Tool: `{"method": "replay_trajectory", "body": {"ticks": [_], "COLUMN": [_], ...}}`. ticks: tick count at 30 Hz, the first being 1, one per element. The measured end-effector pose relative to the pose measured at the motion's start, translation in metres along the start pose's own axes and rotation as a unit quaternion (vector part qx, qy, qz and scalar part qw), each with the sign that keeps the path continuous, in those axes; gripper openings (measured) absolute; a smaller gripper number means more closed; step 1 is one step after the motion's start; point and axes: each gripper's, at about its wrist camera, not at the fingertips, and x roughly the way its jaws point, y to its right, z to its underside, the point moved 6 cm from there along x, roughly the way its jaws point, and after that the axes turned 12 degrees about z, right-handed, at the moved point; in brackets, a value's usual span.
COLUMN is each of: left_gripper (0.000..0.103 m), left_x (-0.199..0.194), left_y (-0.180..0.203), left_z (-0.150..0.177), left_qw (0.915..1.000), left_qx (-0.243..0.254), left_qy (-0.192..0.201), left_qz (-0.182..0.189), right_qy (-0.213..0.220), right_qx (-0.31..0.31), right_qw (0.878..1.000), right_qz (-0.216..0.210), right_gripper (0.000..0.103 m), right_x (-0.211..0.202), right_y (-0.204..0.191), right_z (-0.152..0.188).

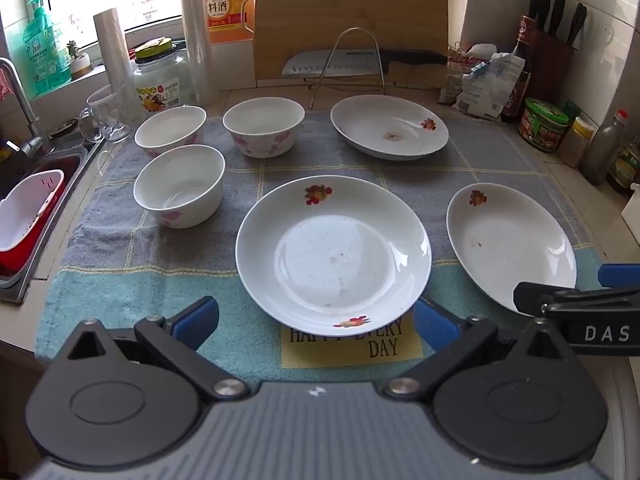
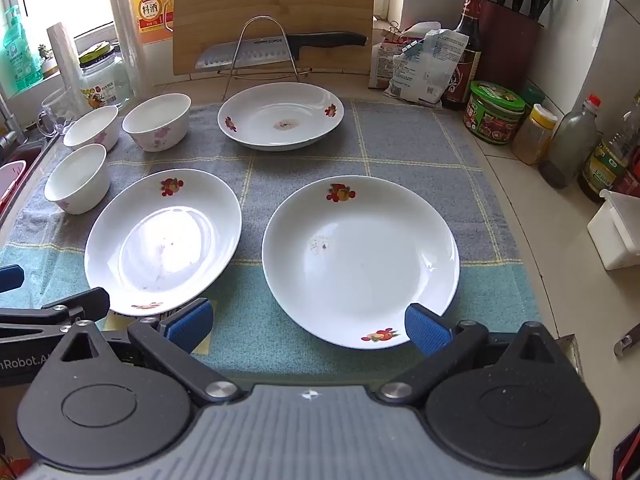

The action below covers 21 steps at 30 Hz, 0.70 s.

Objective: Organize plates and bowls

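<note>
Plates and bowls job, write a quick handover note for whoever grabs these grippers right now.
Left gripper: open, empty, facing the near-left plate.
Right gripper: open, empty, at the near-right plate.
Third plate sits at the back by the wire rack.
Three bowls stand separate on the towel's left.
Done: nothing stacked.
Left: gather plates, gather bowls.

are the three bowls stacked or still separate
Separate. Each bowl stands upright on the towel by itself: front bowl, back left bowl, back right bowl.
</note>
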Motion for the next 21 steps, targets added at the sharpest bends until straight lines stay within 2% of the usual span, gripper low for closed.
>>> {"method": "replay_trajectory", "body": {"ticks": [21], "left_gripper": [0.102], "left_x": [-0.0034], "left_y": [0.0019], "left_z": [0.0002], "left_qw": [1.0000], "left_qx": [-0.002], "left_qy": [0.002], "left_qz": [0.001], "right_qy": [0.003], "right_qx": [0.001], "right_qw": [1.000], "right_qz": [0.000], "right_gripper": [0.103], "right_x": [-0.0025], "right_y": [0.0031], "right_z": [0.0014]}}
